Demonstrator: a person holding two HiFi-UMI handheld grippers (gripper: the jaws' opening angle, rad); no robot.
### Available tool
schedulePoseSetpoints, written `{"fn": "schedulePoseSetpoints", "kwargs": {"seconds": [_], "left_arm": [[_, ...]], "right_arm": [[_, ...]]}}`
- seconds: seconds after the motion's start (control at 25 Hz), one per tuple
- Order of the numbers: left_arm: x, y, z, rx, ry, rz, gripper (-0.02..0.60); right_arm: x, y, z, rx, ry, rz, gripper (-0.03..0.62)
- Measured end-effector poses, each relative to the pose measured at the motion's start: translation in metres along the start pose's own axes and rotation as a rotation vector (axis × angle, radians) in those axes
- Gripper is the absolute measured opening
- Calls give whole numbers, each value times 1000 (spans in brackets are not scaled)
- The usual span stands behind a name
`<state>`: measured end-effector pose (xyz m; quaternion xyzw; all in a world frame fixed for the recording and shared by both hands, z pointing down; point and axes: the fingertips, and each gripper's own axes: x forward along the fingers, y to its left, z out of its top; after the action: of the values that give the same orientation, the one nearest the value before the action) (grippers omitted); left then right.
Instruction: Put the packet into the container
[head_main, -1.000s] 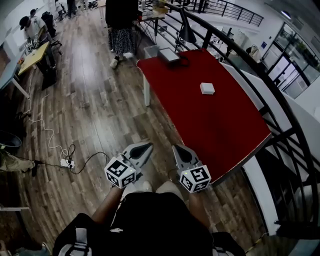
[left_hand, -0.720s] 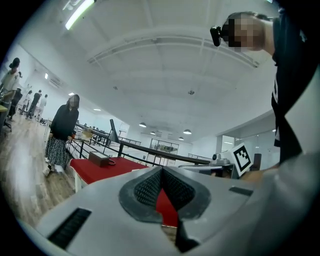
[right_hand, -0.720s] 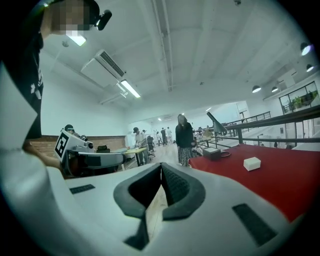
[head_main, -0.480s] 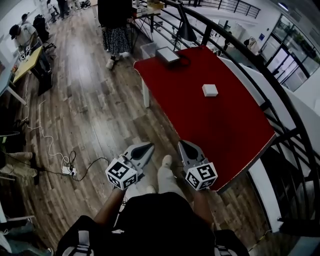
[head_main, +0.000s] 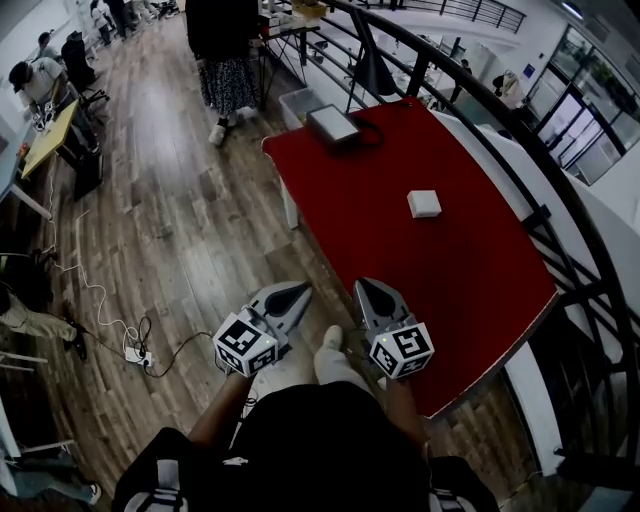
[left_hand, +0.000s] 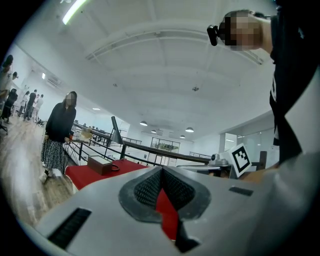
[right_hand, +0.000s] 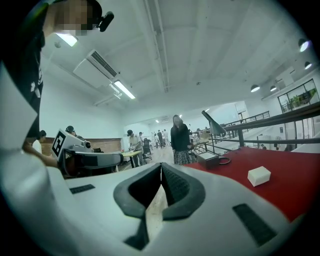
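A small white packet (head_main: 424, 203) lies on the red table (head_main: 450, 270), right of its middle. The container (head_main: 333, 125), a low grey-brown box, stands at the table's far end with a black cable beside it. My left gripper (head_main: 297, 292) and right gripper (head_main: 364, 289) are held side by side in front of my body, over the wooden floor by the table's near corner, far short of the packet. Both are shut with nothing between the jaws. The right gripper view shows the packet (right_hand: 259, 175) and container (right_hand: 207, 160) ahead on the right; the left gripper view shows the container (left_hand: 100, 165).
A black railing (head_main: 520, 150) curves along the table's far and right sides. A person in a black top and patterned skirt (head_main: 225, 50) stands beyond the table's far end. A power strip with cables (head_main: 135, 352) lies on the floor at left. Desks with people stand at far left.
I have stepped closer to the table, so its near corner now lies just right of my grippers. Both grippers stay shut and side by side.
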<state>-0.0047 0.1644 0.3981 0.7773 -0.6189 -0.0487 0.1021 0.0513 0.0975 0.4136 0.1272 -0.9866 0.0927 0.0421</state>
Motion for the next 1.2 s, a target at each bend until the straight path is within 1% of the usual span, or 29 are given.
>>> {"fn": "schedulePoseSetpoints", "kwargs": {"seconds": [0.2,0.48,0.6,0.76,0.96,1.2], "left_arm": [[43,27,19,4,-6,10,9],[104,62,31,18,13,26,9],[127,72,38,19,13,35,9],[153,79,49,48,18,36,9],[177,92,41,36,51,49,9],[205,104,37,31,70,25,9]], "right_arm": [[33,-39,20,3,-8,16,21],[75,-98,39,12,-19,36,21],[84,-119,46,12,-22,45,21],[92,-146,54,22,-31,30,21],[107,-171,49,33,-19,36,21],[121,-195,38,49,-1,30,21]]}}
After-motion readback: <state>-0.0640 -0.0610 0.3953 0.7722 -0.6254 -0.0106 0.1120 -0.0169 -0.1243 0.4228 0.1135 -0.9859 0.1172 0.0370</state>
